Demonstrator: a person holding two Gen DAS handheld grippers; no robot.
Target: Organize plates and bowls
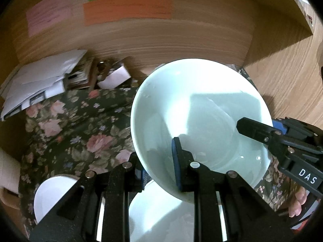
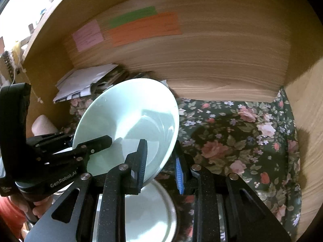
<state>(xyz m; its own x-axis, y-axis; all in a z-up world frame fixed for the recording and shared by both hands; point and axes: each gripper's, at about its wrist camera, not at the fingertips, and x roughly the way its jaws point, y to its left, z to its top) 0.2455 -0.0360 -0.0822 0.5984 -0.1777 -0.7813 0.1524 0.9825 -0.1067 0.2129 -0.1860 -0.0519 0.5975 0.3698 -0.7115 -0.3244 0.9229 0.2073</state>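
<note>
While both grippers' jaws clamp its rim, left gripper (image 1: 159, 167) and right gripper (image 2: 161, 161) hold the pale bowl (image 1: 199, 121) tilted above a plate (image 2: 149, 211) on the flowered surface (image 2: 232, 141).

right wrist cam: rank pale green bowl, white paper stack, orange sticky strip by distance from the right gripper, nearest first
1. pale green bowl: its rim sits between the right gripper fingers, with the left gripper on its other edge.
2. white paper stack: back left on the floral cloth, behind the bowl.
3. orange sticky strip: high on the wooden back panel, farthest.
</note>
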